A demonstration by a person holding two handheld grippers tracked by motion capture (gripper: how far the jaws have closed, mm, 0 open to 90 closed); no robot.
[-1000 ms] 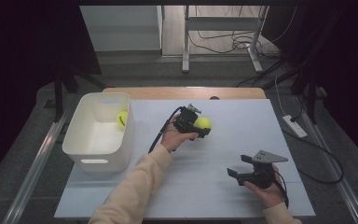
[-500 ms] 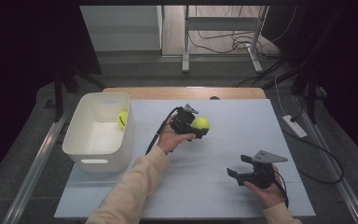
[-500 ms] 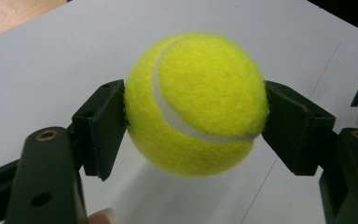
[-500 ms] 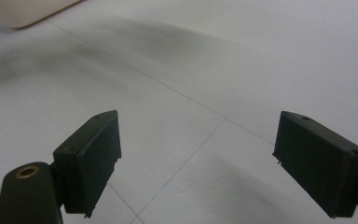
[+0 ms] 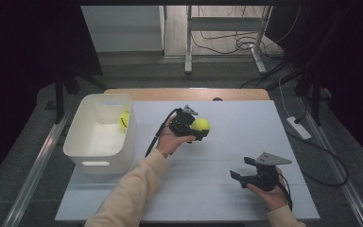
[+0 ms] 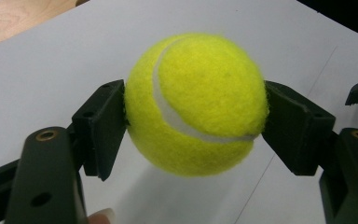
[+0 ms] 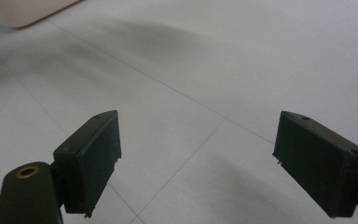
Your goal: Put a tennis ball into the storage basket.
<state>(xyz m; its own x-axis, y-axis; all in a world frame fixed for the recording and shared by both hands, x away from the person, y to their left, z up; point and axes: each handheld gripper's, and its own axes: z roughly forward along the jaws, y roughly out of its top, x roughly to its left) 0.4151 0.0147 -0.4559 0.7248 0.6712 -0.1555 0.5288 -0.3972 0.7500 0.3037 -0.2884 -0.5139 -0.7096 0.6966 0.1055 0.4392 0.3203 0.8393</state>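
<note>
Spreading across the whole work area, the flat white table surface [image 5: 227, 142], matt and crossed by thin seam lines, carried everything else, with a strip of pale wood at its far edge. At its left side stood the white rectangular plastic bin [image 5: 87, 158], smooth-walled with rounded corners and a handle slot in its near wall; a second fuzzy yellow tennis ball [image 5: 124, 120] lay inside against its right wall.

Near the middle of the table, the left gripper [image 5: 199, 128] was held above the surface in the person's left hand, its black blocky jaws pressed against opposite sides of the round yellow-green felt tennis ball [image 6: 196, 103], pinching it. In the left gripper view the ball hung clear of the table, its curved white seam facing the camera and its nap visibly fuzzy, with a soft shadow below it.

Toward the near right corner, the right gripper [image 5: 240, 169], topped by its grey three-cornered plate, sat low over the table with its flat black pads spread wide and nothing between them.

Compared with a second earlier, the left gripper and its ball had shifted only slightly to the right, the grip unchanged; the right gripper had stayed where it was, equally open.
</note>
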